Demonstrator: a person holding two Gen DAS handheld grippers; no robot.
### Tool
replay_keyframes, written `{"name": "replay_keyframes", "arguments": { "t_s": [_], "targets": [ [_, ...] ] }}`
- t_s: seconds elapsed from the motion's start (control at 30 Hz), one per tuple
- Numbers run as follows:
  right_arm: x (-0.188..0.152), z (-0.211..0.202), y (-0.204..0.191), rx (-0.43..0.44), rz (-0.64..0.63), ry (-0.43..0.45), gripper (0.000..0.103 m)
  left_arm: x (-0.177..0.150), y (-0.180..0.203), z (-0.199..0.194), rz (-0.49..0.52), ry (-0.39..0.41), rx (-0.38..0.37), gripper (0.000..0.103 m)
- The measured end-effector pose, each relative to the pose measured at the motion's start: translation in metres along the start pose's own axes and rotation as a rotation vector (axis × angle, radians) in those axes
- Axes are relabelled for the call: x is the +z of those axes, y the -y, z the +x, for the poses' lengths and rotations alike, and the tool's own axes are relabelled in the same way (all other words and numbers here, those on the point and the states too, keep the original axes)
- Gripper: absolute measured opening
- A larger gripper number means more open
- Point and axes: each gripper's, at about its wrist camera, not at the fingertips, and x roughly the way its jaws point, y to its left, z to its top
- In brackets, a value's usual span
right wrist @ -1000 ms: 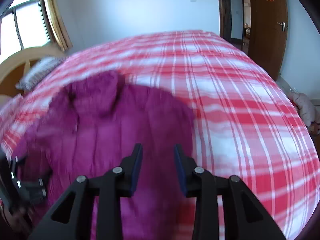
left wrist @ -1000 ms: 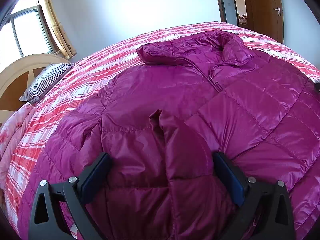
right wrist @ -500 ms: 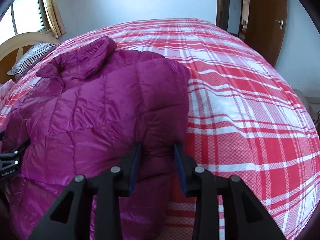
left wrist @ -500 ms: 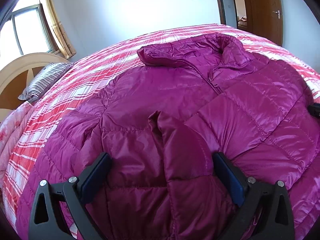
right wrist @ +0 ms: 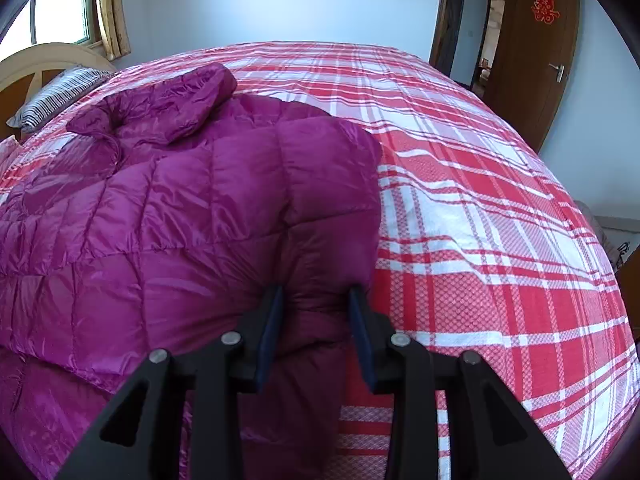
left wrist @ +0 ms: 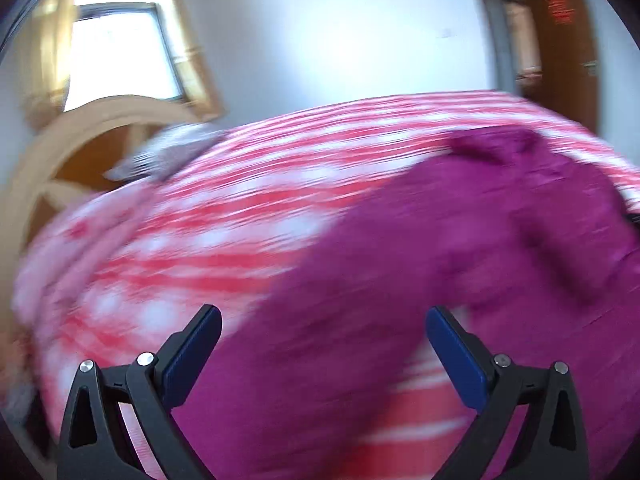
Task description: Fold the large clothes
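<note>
A magenta quilted puffer jacket [right wrist: 180, 208] lies spread on the red and white plaid bed [right wrist: 480, 208], collar toward the headboard. My right gripper [right wrist: 316, 308] stands at the jacket's right edge with a bulge of the fabric between its narrowly parted jaws. In the blurred left wrist view the jacket [left wrist: 460, 248] lies ahead and to the right. My left gripper [left wrist: 322, 334] is wide open and empty above the jacket's left edge.
A wooden headboard [right wrist: 36, 60] and a striped pillow [right wrist: 56, 96] are at the far left. A brown door [right wrist: 536, 48] and a dark doorway stand at the right. Bare plaid bedding lies to the jacket's right.
The left gripper has swung quickly left and away from the jacket's middle, so its view is blurred. The right gripper has moved closer onto the jacket's right edge.
</note>
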Motion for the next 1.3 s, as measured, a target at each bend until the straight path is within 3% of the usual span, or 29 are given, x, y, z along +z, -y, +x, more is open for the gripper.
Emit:
{"name": "replay_keyframes", "arguments": {
  "t_s": [0.07, 0.13, 0.23, 0.37, 0.43, 0.47, 0.5, 0.6, 0.67, 0.77, 1.03, 1.17, 1.3],
  "targets": [
    [0.001, 0.000, -0.001, -0.007, -0.007, -0.001, 0.037, -0.020, -0.047, 0.002, -0.058, -0.040, 0.063, 0.102],
    [0.001, 0.000, -0.004, -0.019, -0.018, -0.002, 0.038, -0.036, -0.076, 0.006, -0.112, -0.092, 0.063, 0.102],
    [0.001, 0.001, -0.008, -0.043, -0.038, -0.002, 0.038, -0.064, -0.107, 0.013, -0.234, -0.169, 0.009, 0.102],
    [-0.001, -0.001, -0.009, -0.055, -0.042, 0.007, 0.038, -0.086, -0.114, 0.020, -0.341, -0.214, -0.094, 0.098],
    [-0.001, -0.001, -0.009, -0.059, -0.043, 0.010, 0.038, -0.088, -0.105, 0.021, -0.353, -0.214, -0.144, 0.078],
    [-0.001, -0.002, -0.009, -0.061, -0.044, 0.012, 0.038, -0.087, -0.097, 0.025, -0.337, -0.226, -0.134, 0.051],
    [-0.001, -0.002, -0.009, -0.063, -0.044, 0.013, 0.039, -0.086, -0.095, 0.029, -0.323, -0.234, -0.127, 0.038],
    [-0.001, -0.003, -0.007, -0.071, -0.033, 0.017, 0.044, -0.078, -0.095, 0.023, -0.309, -0.190, -0.123, 0.019],
    [-0.001, -0.003, -0.003, -0.077, -0.008, 0.016, 0.054, -0.064, -0.101, 0.012, -0.312, -0.143, -0.123, 0.017],
    [-0.001, -0.002, 0.005, -0.047, 0.036, 0.012, 0.059, -0.034, -0.112, -0.006, -0.295, -0.066, -0.117, 0.016],
    [-0.003, -0.002, 0.006, -0.044, 0.043, 0.018, 0.060, 0.092, -0.107, -0.056, -0.177, 0.157, -0.148, 0.016],
    [-0.003, -0.002, 0.006, -0.035, 0.052, 0.020, 0.060, 0.150, -0.051, -0.097, -0.063, 0.270, -0.252, 0.016],
    [-0.004, -0.003, 0.008, -0.030, 0.058, 0.023, 0.061, 0.164, 0.034, -0.123, 0.059, 0.314, -0.406, 0.016]
  ]
}}
